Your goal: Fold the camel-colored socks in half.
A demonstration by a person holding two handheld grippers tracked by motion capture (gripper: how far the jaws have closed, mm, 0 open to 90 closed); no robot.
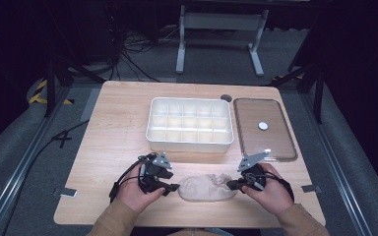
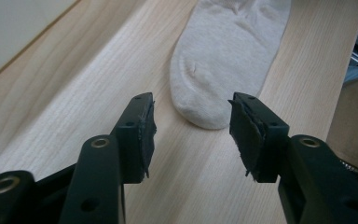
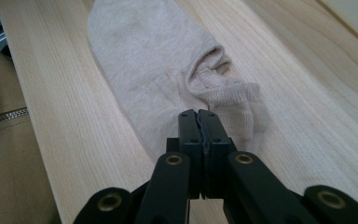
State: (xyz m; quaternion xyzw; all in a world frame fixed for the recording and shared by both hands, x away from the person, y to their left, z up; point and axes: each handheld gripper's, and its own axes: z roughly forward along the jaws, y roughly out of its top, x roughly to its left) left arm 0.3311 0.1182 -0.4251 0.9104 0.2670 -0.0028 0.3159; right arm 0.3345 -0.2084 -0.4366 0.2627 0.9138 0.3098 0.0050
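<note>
A beige sock [image 1: 204,188] lies flat near the table's front edge, between my two grippers. My left gripper [image 1: 173,187] stands at the sock's left end. In the left gripper view it [image 2: 191,121] is open, and the sock's rounded toe [image 2: 205,116] lies just beyond the gap without touching the pads. My right gripper [image 1: 232,185] is at the sock's right end. In the right gripper view it [image 3: 199,116] is shut, its tips over the rumpled cuff [image 3: 219,88] of the sock [image 3: 154,70]. I see no fabric between its pads.
A white box [image 1: 189,101] divided into several compartments stands at the table's middle, behind the sock. To its right lies a clear lid [image 1: 256,140] with a white knob [image 1: 263,126]. A person's tan sleeves come in over the front edge. Bare wood runs along the left side.
</note>
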